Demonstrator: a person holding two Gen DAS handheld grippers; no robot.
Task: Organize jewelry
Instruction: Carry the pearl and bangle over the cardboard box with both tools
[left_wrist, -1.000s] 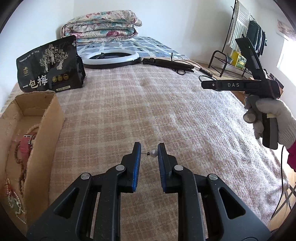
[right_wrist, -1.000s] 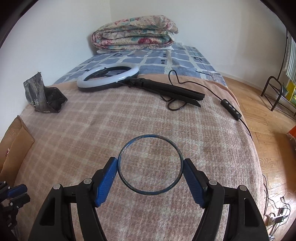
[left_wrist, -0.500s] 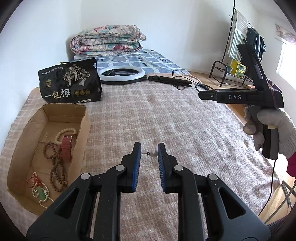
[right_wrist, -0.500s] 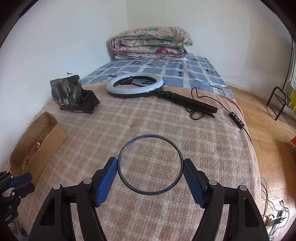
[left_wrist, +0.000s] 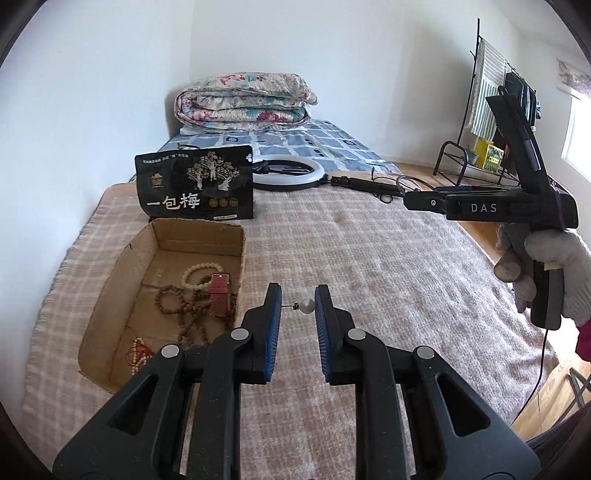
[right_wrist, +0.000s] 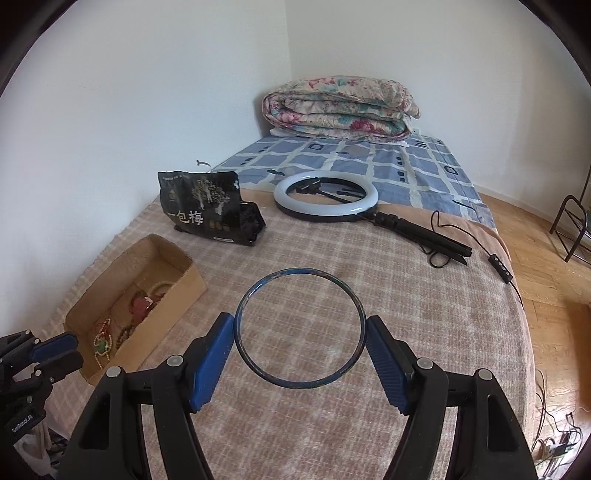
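My left gripper (left_wrist: 297, 306) is shut on a small pearl earring (left_wrist: 307, 305) and holds it above the blanket, just right of the open cardboard box (left_wrist: 110, 295). The box holds bead bracelets (left_wrist: 201, 275), a red watch strap (left_wrist: 218, 293) and brown bead strings. My right gripper (right_wrist: 300, 330) is shut on a thin blue bangle (right_wrist: 255, 295), held across its width, above the blanket. The box also shows in the right wrist view (right_wrist: 192, 271) at the left. The right gripper shows in the left wrist view (left_wrist: 491, 208), and the left gripper in the right wrist view (right_wrist: 55, 350).
A black snack bag (left_wrist: 195, 182) stands behind the box. A ring light (right_wrist: 327, 197) with its black stand and cable lies farther back. A folded quilt (right_wrist: 340, 107) lies by the wall. A clothes rack (left_wrist: 495, 110) stands at the right, past the bed edge.
Both grippers have risen and pulled back, so the box and its contents come fully into view at the left. Each still holds its piece.
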